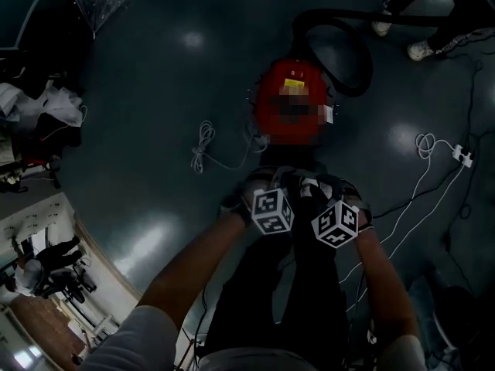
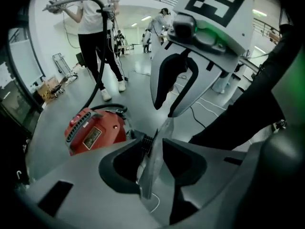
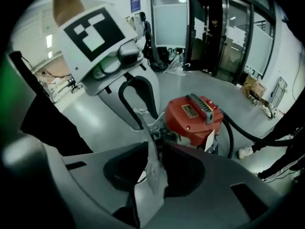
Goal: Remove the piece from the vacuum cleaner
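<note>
Two sets of fingers opening, empty: left gripper (image 2: 155, 142), right gripper (image 3: 153, 149) | vacuum cleaner (image 1: 269, 103) red, domed, black hose (image 1: 360, 62) attached

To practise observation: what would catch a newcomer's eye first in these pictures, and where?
The red vacuum cleaner stands out on the dark floor, top centre in the head view, its black hose looping off to the right. Just below it the left gripper and right gripper sit side by side, jaws opening, nothing between them.
</note>
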